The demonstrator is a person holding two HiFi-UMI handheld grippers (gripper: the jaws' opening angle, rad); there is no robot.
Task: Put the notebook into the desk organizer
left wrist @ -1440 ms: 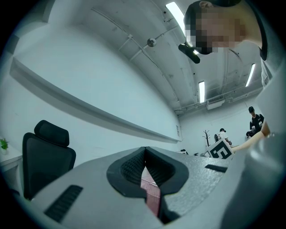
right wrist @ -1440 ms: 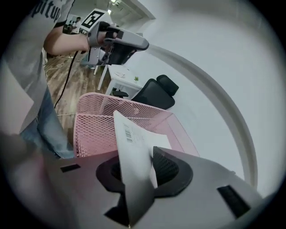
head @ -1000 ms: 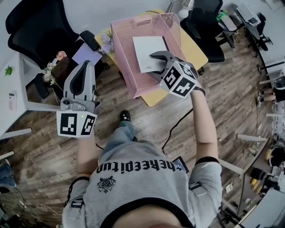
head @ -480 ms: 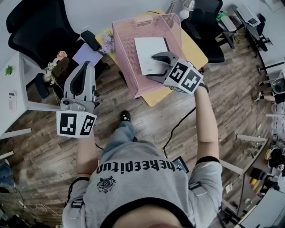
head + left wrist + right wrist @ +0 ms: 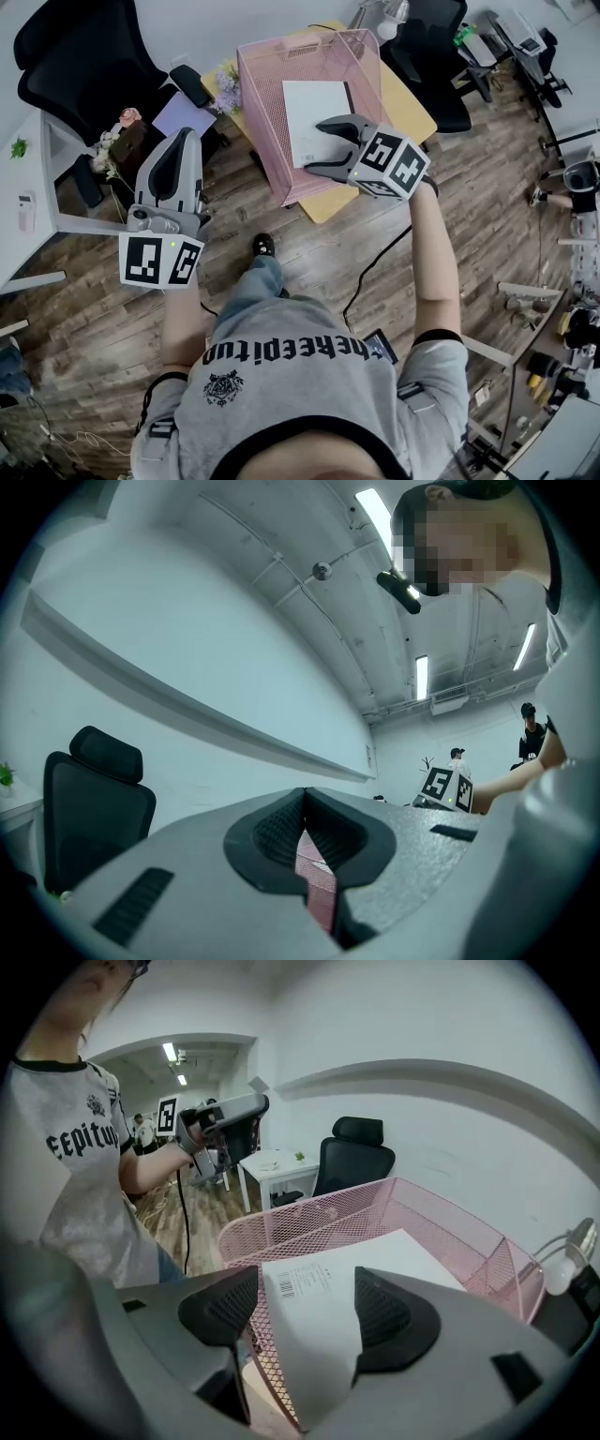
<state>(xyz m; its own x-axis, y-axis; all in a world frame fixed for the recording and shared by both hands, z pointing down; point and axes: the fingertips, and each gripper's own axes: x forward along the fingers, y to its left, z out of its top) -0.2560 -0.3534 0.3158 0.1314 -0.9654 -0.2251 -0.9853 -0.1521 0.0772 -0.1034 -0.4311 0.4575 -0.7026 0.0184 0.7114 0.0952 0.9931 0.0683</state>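
Observation:
The white notebook (image 5: 314, 103) lies flat inside the pink wire-mesh desk organizer (image 5: 272, 112) on the yellow table. My right gripper (image 5: 317, 146) hovers at the notebook's near edge. Its jaws have just been opening and now stand wide. In the right gripper view the notebook (image 5: 375, 1269) lies between the pads without touching them, with the pink organizer (image 5: 309, 1218) around it; the right gripper (image 5: 305, 1312) is open. My left gripper (image 5: 178, 139) hangs away to the left over the floor. The left gripper (image 5: 302, 832) is shut with nothing in it.
The yellow table (image 5: 405, 105) carries the organizer. A black office chair (image 5: 84, 66) stands at the back left, another (image 5: 431, 47) at the back right. A white desk (image 5: 37, 187), a purple book (image 5: 183, 112) and a floor cable (image 5: 375, 262) lie nearby.
The right gripper's jaws opened wide and let go of the notebook, which now lies straighter in the organizer. The gripper rolled a little. The left gripper stayed still.

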